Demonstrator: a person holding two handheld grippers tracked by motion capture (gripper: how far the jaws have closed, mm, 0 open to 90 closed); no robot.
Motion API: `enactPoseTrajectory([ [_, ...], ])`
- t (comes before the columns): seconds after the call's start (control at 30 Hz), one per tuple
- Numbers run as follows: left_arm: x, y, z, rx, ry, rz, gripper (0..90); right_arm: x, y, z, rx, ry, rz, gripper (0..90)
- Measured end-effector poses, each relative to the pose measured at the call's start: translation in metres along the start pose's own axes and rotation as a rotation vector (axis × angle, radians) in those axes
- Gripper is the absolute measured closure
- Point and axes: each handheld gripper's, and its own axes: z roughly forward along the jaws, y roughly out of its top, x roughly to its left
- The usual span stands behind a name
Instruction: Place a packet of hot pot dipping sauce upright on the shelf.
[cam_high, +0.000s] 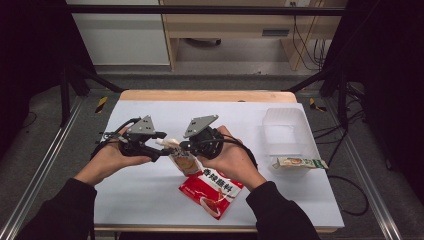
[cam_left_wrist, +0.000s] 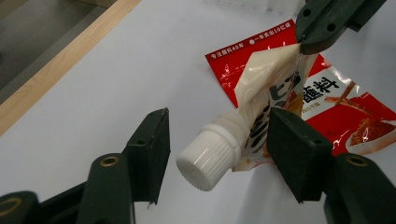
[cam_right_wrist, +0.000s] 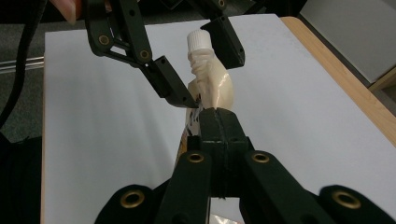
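A cream spout pouch (cam_high: 186, 162) with a white screw cap (cam_left_wrist: 205, 161) hangs above the table between both hands. My right gripper (cam_right_wrist: 212, 114) is shut on the pouch's flat top edge (cam_left_wrist: 289, 49) and holds it up. My left gripper (cam_left_wrist: 217, 119) stands open with one jaw on either side of the cap and neck, and its pads are not pressing on them. In the right gripper view the cap (cam_right_wrist: 198, 41) sits between the left gripper's jaws, the pouch (cam_right_wrist: 215, 88) bulging below it. A red sauce packet (cam_high: 212, 192) lies flat on the white table cover under the pouch.
A clear plastic container (cam_high: 285, 132) stands at the right of the white sheet (cam_high: 150, 195). A small printed packet (cam_high: 299, 162) lies in front of it near the right edge. The table's wooden rim (cam_high: 205, 95) runs along the far side.
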Motion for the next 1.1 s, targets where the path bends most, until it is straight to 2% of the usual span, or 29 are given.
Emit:
enactPoseTrajectory([
  [0.07, -0.001, 0.001, 0.001, 0.003, -0.006, 0.001, 45.3, 0.000, 0.000, 0.000, -0.004, 0.000, -0.002, 90.0],
  [0.1, -0.001, 0.001, 0.001, 0.013, 0.003, 0.005, 50.9, 0.000, -0.001, 0.001, -0.002, -0.001, -0.001, 90.0],
  [0.23, -0.002, 0.001, 0.002, 0.033, 0.011, 0.006, 56.4, 0.000, -0.002, 0.001, 0.003, -0.004, 0.000, 90.0],
  [0.27, -0.002, 0.001, 0.002, 0.036, 0.012, 0.005, 61.5, -0.001, -0.003, 0.001, 0.007, -0.009, 0.004, 90.0],
  [0.37, -0.004, 0.003, 0.003, 0.045, 0.008, 0.004, 64.3, -0.004, -0.007, 0.001, 0.000, -0.011, 0.013, 90.0],
  [0.7, -0.012, 0.013, 0.002, 0.040, -0.008, 0.029, 70.4, -0.011, -0.013, -0.006, 0.006, -0.018, 0.031, 90.0],
  [1.1, -0.022, 0.039, -0.001, 0.063, -0.036, 0.091, 72.5, -0.016, -0.022, -0.017, 0.025, -0.016, 0.033, 90.0],
])
